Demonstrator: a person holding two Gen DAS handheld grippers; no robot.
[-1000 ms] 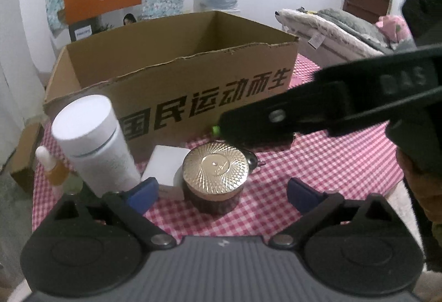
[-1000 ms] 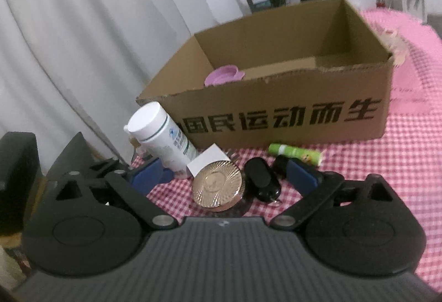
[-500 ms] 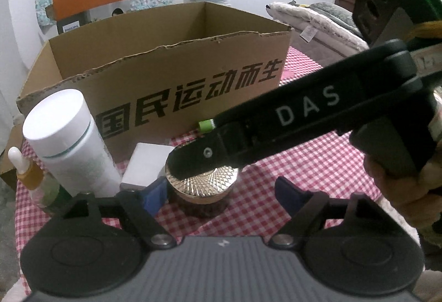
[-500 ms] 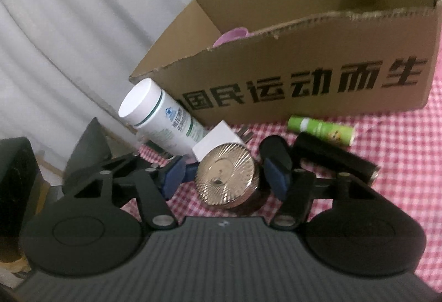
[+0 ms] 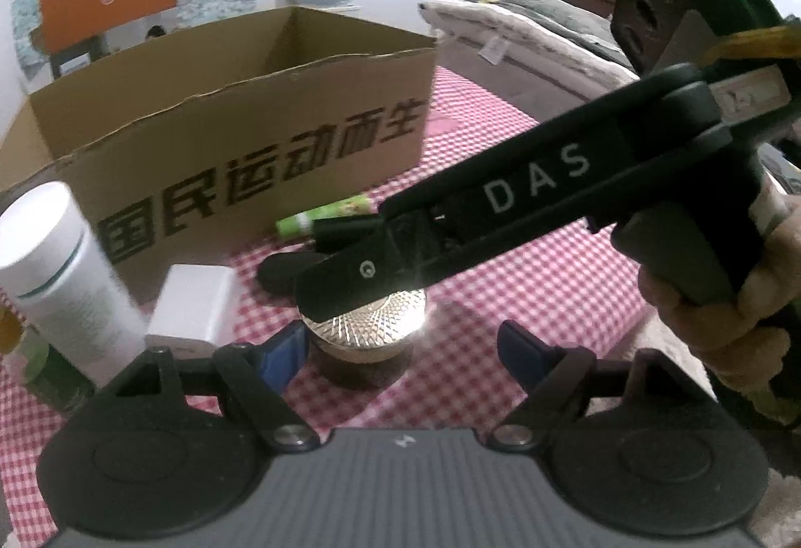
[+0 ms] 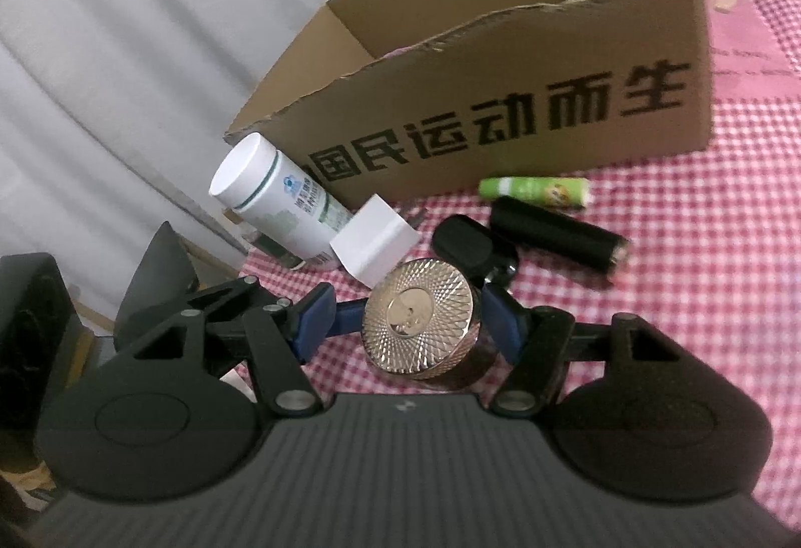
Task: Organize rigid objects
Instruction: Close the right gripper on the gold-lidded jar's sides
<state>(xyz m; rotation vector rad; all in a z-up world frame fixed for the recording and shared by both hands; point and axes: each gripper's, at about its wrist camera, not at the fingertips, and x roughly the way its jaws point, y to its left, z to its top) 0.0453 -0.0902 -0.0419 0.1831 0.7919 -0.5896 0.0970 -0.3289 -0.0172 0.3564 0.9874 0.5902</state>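
Note:
A jar with a gold patterned lid (image 6: pixel 419 313) stands on the checked tablecloth in front of a cardboard box (image 6: pixel 500 117). My right gripper (image 6: pixel 410 322) is open with its blue pads (image 6: pixel 313 322) on either side of the jar, not clearly pressing it. In the left wrist view the right gripper's black finger crosses over the jar (image 5: pixel 365 327). My left gripper (image 5: pixel 405 352) is open and empty, just in front of the jar.
Beside the jar are a white bottle (image 6: pixel 275 202), a white block (image 6: pixel 375 242), a black fob (image 6: pixel 463 245), a black cylinder (image 6: pixel 555 240) and a green tube (image 6: pixel 533 192). A small dropper bottle (image 5: pixel 10 332) stands at the far left. The box (image 5: pixel 240 137) is open-topped.
My right gripper has moved down and forward until its pads straddle the gold-lidded jar, and has narrowed somewhat. My left gripper has shifted slightly; it stays open.

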